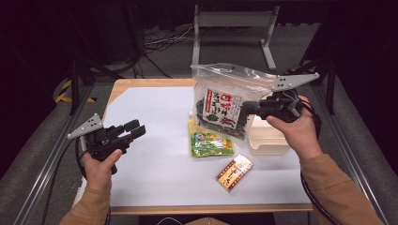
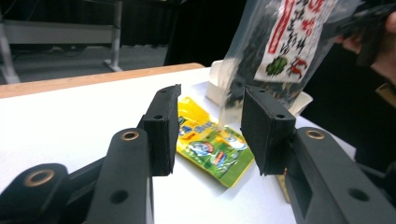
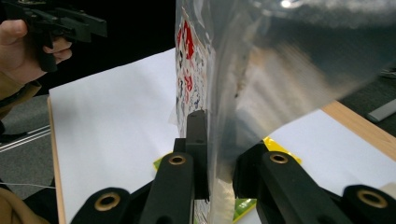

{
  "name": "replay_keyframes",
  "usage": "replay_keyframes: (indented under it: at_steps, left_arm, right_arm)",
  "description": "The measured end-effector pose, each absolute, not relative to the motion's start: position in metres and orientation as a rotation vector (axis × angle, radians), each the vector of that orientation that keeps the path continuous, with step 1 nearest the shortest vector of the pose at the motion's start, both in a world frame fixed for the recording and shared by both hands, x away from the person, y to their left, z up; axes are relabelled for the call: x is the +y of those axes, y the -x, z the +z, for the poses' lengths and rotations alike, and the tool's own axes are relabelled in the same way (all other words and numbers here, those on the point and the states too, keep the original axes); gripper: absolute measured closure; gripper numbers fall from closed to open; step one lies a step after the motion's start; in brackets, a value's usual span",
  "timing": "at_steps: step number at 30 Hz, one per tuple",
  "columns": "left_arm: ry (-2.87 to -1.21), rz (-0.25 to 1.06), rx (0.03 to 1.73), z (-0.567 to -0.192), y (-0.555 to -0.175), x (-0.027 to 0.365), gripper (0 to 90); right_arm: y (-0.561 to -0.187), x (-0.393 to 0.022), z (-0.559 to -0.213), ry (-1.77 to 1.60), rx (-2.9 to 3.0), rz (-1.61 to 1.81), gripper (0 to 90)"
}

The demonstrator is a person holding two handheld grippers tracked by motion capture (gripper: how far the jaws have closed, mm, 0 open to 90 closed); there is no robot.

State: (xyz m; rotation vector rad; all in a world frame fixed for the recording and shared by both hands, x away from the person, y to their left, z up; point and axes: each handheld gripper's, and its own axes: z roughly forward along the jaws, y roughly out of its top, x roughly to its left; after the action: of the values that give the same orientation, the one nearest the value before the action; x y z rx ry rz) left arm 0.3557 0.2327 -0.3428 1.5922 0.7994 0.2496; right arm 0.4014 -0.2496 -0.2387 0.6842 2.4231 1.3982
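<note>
Ok so where I'm at rn: right gripper [image 1: 248,108] is clamped on the clear seaweed bag [image 1: 224,101], pinching it by its side edge, and the bag's hanging in the air above the far-right part of the table [image 1: 155,122], w/ the cream plastic tub [image 1: 267,139] just beside and below it. From the right gripper view you can see the film squeezed flat btwn the two jaws, so the grip looks solid imo.

Left gripper [image 1: 129,131] is holding nothing, jaws apart w/ a clear gap, hovering over the left side of the white sheet, well apart from the bag. In the left gripper view it's pointed toward the yellow-green snack pouch [image 2: 212,142], which lies flat on the table.

Progress, my guess: looks like a "pack stuff into the tub" job. Bag is lifted but not in the tub yet, so first item is maybe halfway. Pouch and the small red-yellow box [image 1: 234,172] are untouched on the sheet, box nearest me, pouch btwn box and bag. Can't tell if anything's inside the tub already.

Count:
- seaweed bag x1
- snack pouch x1
- box x1
- tub x1
- grippers x2
</note>
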Motion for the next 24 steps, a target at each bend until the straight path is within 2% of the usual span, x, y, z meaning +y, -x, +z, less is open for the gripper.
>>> replay_keyframes:
  at_steps: [24]
  left_arm:
    - [-1.675, 0.297, 0.852, -0.361, -0.366, 0.234, 52.0]
  right_arm:
    - [-0.434, -0.283, -0.222, -0.785, 2.334, 1.199, 79.6]
